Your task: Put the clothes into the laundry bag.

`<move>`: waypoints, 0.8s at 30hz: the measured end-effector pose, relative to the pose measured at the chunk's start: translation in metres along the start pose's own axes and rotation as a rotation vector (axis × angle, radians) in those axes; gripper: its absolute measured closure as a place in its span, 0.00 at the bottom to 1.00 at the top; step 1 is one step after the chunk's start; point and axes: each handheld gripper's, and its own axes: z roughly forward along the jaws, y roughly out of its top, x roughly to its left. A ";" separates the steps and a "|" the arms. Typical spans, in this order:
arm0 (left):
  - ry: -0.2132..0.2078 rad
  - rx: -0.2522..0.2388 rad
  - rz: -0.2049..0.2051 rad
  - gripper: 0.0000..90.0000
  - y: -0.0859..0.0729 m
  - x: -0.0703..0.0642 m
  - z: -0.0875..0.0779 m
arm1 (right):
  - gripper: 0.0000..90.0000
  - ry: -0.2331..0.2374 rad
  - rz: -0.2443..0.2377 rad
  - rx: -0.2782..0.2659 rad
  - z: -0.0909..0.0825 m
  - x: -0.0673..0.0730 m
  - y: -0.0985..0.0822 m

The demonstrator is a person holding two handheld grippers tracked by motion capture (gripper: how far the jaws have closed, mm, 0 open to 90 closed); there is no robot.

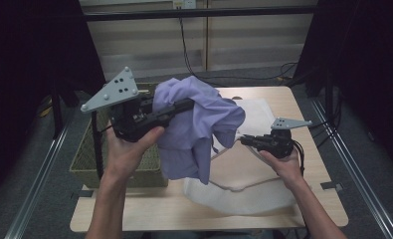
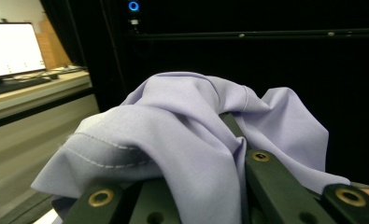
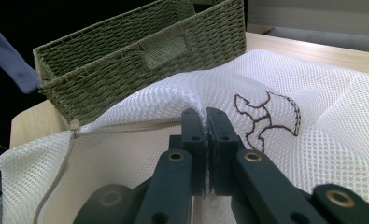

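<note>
Left claw (image 1: pixel 184 105) is clamped on a lilac garment (image 1: pixel 199 127), which hangs bunched above the desk (image 1: pixel 134 209) between the woven basket (image 1: pixel 119 164) at its left edge and the white mesh bag (image 1: pixel 244 184). Right claw (image 1: pixel 245 140) pinches the bag's open rim, lifting it.

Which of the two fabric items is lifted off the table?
The lavender garment, held up by the left gripper; the white mesh bag lies on the table, its edge pinched.
</note>
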 end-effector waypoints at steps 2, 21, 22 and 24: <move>-0.014 -0.003 -0.003 0.93 -0.003 -0.002 0.004 | 0.97 0.000 0.000 0.000 0.000 0.000 0.000; -0.099 0.071 -0.008 0.92 -0.031 -0.027 0.045 | 0.97 0.014 -0.001 0.003 0.000 0.000 0.000; -0.113 0.085 -0.013 0.92 -0.038 -0.028 0.049 | 0.97 0.017 0.001 0.003 0.001 0.000 0.000; -0.123 0.102 -0.016 0.92 -0.044 -0.030 0.054 | 0.97 0.016 0.004 0.005 0.001 0.000 -0.001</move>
